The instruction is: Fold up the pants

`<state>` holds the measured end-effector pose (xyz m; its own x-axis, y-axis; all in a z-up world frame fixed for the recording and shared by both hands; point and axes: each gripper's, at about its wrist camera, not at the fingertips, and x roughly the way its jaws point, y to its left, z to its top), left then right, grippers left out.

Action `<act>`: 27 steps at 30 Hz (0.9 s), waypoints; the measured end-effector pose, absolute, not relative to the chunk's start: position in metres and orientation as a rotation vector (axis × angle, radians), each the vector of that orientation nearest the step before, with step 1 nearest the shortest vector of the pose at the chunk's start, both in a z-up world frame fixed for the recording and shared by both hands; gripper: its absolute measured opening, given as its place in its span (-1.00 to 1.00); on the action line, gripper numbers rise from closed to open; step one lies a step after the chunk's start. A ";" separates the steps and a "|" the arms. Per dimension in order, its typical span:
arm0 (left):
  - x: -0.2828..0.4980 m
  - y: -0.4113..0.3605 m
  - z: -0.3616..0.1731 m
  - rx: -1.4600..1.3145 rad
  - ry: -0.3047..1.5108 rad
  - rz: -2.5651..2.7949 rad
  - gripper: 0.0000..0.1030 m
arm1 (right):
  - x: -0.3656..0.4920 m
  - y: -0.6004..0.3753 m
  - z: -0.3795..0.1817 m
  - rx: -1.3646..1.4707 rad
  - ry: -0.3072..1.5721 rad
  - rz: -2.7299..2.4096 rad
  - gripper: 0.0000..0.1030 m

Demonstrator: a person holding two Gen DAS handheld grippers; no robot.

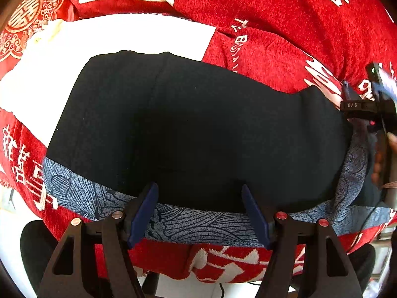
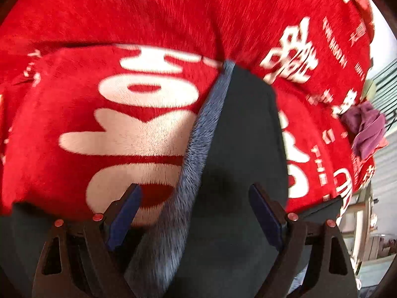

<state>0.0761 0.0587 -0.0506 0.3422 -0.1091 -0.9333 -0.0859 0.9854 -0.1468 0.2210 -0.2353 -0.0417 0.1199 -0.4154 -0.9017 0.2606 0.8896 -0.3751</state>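
Note:
The dark navy pants (image 1: pixel 193 129) lie folded on a red blanket, with a blue patterned band (image 1: pixel 198 221) along the near edge. My left gripper (image 1: pixel 199 198) is open and empty, its blue fingers spread over the pants' near edge. My right gripper (image 2: pixel 194 198) is open, hovering over the pants' end (image 2: pixel 238 134) and its blue patterned strip (image 2: pixel 198 134); this view is motion-blurred. The right gripper also shows at the right edge of the left wrist view (image 1: pixel 367 104).
A red blanket with white characters (image 1: pixel 285 12) covers the surface. A white patch (image 1: pixel 111 37) lies behind the pants. A purple cloth (image 2: pixel 367 126) lies at the blanket's far right edge. Room furniture shows beyond the right edge (image 2: pixel 377 236).

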 end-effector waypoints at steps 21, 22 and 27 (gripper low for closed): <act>0.089 -0.104 -0.045 -0.016 1.287 -0.423 0.37 | -0.014 -0.349 0.000 0.306 1.147 -0.491 -0.22; 0.084 -0.112 -0.047 0.028 1.246 -0.401 0.44 | -0.015 -0.346 0.005 0.254 1.137 -0.509 -0.11; 0.076 -0.116 -0.043 0.031 1.229 -0.409 0.60 | -0.007 -0.308 0.034 -0.112 1.037 -0.494 0.55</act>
